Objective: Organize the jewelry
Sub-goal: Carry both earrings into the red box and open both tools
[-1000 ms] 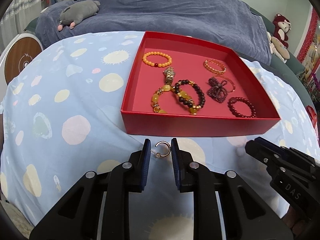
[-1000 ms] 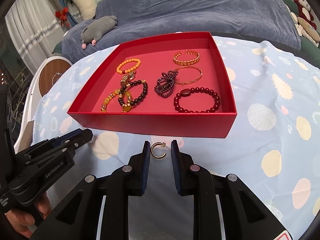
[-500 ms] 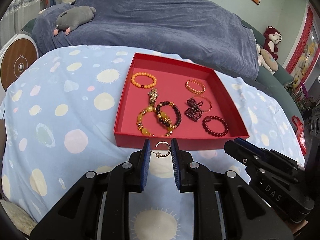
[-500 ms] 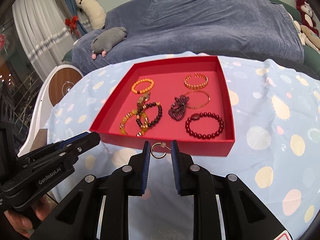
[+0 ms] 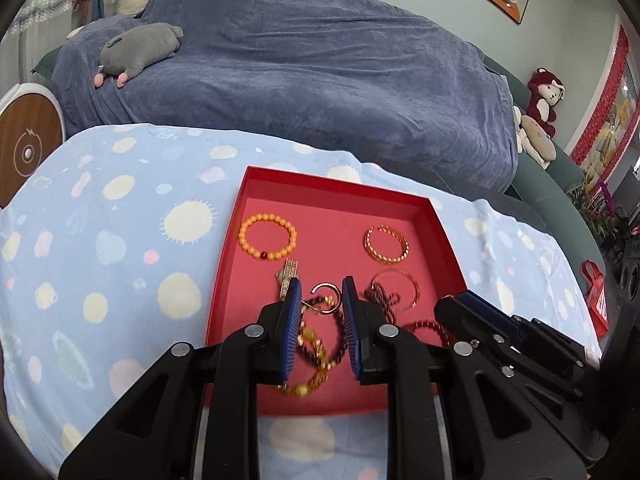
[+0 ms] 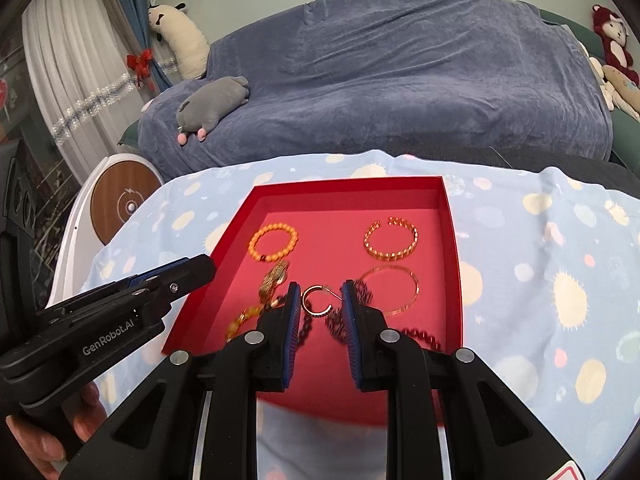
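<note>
A red tray [image 5: 224, 272] [image 6: 453, 240] lies on the spotted blue cloth and holds several bracelets. Among them are an orange bead bracelet [image 5: 267, 237] [image 6: 274, 242], a gold chain bangle [image 5: 387, 243] [image 6: 391, 239] and a thin gold bangle [image 5: 396, 286] [image 6: 394, 290]. My left gripper [image 5: 320, 300] is shut on a gold hoop earring [image 5: 325, 285] and hangs over the tray's near half. My right gripper [image 6: 318, 300] is shut on a second gold hoop earring [image 6: 318, 315], also above the tray. Dark and yellow bead bracelets are partly hidden under the fingers.
A sofa under a blue cover [image 5: 320, 72] with a grey plush toy [image 5: 136, 46] stands behind the table. A round white and wood device [image 6: 124, 200] sits at the left. The two grippers hang close side by side, with a hand [image 6: 44, 440] on the left one.
Both grippers have risen and moved forward with their earrings. They were short of the tray's near wall and now hang over its inside.
</note>
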A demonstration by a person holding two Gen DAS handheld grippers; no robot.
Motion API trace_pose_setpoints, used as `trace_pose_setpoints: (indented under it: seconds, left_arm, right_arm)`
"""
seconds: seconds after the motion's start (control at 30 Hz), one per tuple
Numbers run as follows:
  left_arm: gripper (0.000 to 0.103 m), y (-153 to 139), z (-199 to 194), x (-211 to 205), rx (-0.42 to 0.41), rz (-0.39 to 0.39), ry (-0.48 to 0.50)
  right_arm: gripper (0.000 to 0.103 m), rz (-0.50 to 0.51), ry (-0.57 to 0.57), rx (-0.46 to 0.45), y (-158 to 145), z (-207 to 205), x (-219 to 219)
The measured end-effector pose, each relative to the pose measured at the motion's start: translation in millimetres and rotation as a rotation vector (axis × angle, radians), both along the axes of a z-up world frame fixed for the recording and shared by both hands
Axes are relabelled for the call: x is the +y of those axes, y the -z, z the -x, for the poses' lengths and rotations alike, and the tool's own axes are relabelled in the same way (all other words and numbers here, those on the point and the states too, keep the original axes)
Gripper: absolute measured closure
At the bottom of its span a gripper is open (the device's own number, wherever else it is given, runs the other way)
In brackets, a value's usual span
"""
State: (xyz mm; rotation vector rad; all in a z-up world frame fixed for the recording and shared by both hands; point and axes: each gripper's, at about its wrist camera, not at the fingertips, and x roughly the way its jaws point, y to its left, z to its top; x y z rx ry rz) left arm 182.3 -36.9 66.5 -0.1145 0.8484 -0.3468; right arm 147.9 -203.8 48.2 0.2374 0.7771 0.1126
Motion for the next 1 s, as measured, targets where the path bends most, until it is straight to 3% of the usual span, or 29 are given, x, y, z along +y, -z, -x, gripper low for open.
trace_pose_setpoints:
  seconds: [0.43,1.0]
  left_arm:
    - [0.083,35.9,-67.7,-30.3,0.062,-0.090,0.013]
    - [0.080,54.5,-88.3,-31.4,0.089,-0.129,-0.015]
  right_arm:
    - [0.082,-0.006,0.022,0.088,33.5,-80.0,-7.6]
    - [0.081,0.043,0.013,0.133,43.3,-100.3,-3.3]
